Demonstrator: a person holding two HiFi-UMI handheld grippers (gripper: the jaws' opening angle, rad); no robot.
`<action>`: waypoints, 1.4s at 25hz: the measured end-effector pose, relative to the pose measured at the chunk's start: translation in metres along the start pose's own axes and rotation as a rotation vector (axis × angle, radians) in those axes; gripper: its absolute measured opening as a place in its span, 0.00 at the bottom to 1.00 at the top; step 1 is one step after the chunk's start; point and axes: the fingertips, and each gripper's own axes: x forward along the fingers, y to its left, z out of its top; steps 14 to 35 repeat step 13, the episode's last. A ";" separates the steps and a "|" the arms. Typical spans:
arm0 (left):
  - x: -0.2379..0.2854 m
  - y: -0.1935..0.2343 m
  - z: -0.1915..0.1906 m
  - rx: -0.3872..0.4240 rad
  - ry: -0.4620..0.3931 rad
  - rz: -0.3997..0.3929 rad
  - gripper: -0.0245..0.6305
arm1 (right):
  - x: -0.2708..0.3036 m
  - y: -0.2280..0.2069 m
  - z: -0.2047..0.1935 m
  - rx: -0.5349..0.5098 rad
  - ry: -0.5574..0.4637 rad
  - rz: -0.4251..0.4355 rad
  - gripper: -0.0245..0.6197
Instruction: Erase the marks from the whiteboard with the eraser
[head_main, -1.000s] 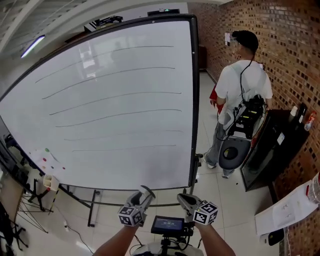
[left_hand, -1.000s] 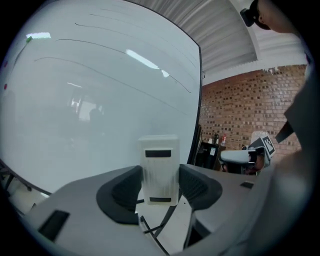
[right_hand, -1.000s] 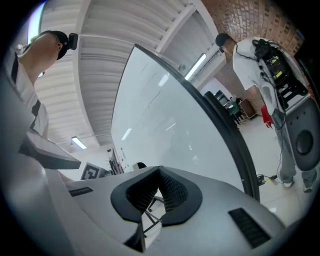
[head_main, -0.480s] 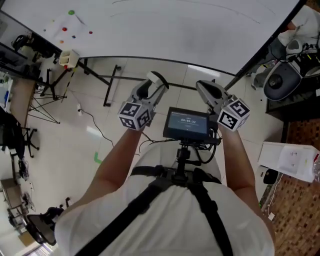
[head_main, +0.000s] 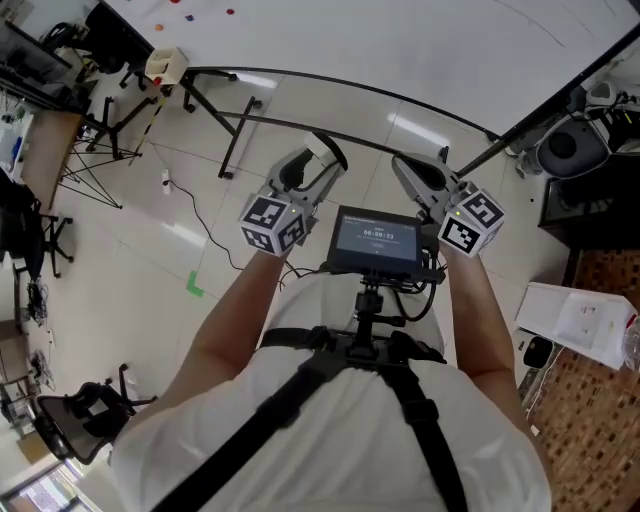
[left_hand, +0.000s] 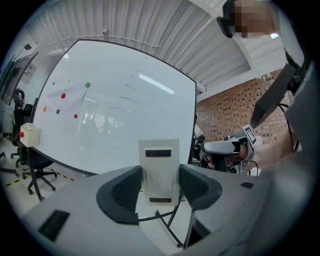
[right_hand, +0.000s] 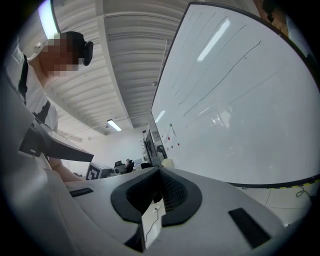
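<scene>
White eraser (left_hand: 159, 165) clamped between left gripper (left_hand: 160, 192) jaws, well clear of whiteboard (left_hand: 115, 125). Right gripper (right_hand: 159, 192) jaws pressed together, nothing between them. Thin pen lines (right_hand: 227, 72) on board. Grippers flank chest-mounted screen (head_main: 377, 240).

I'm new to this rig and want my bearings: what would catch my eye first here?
The big whiteboard, crossed by faint lines with coloured dots at its left, fills the left gripper view. In front of it, a white eraser stands clamped between the fingers of the left gripper. The head view shows a small screen at the person's chest.
</scene>
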 end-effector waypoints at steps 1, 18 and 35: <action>-0.010 0.003 -0.001 -0.002 -0.003 0.003 0.44 | 0.004 0.009 -0.004 -0.001 0.001 0.004 0.07; -0.024 0.001 -0.005 -0.015 -0.021 0.019 0.44 | 0.012 0.026 -0.010 -0.025 0.012 0.044 0.07; -0.024 0.001 -0.005 -0.015 -0.021 0.019 0.44 | 0.012 0.026 -0.010 -0.025 0.012 0.044 0.07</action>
